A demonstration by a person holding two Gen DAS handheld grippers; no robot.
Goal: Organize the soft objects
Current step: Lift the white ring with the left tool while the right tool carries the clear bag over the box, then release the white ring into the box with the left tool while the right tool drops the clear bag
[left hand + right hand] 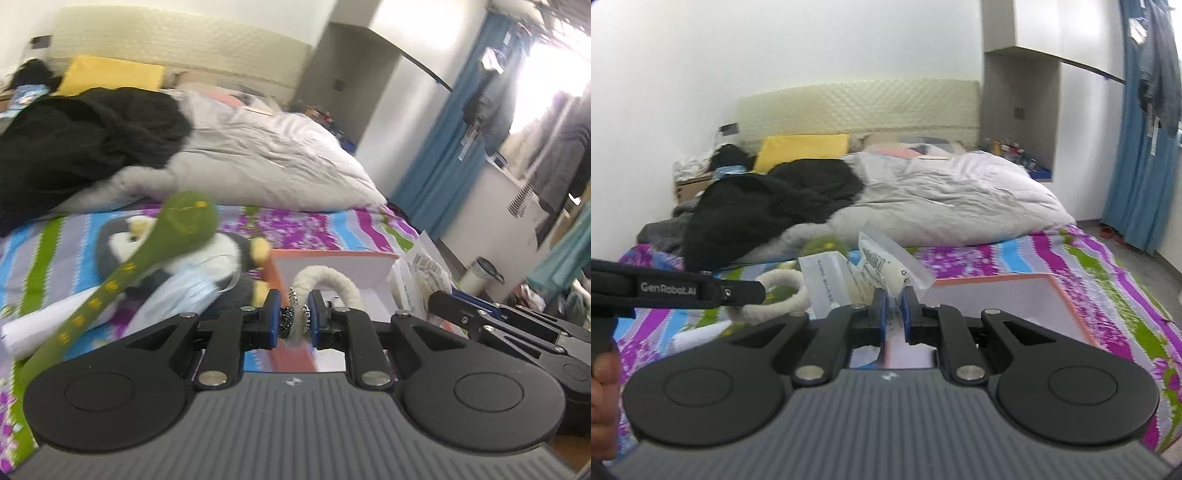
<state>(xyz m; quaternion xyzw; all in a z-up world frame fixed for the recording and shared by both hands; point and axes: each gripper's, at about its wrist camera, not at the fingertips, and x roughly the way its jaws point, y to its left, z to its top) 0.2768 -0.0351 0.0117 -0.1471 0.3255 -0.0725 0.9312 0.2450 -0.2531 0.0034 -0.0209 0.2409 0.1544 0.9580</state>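
Here white fuzzy loop point(334, 282) pinched between left jaws — lifted.

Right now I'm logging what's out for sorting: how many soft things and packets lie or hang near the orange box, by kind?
Plush toys: 2, a penguin and a green snake
Fuzzy white rings: 1, in the left claw
Clear plastic packets: 2, one in the right claw
Face masks: 1
Total: 6

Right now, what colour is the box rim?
Orange; the box is white inside. Clearest in the right wrist view.
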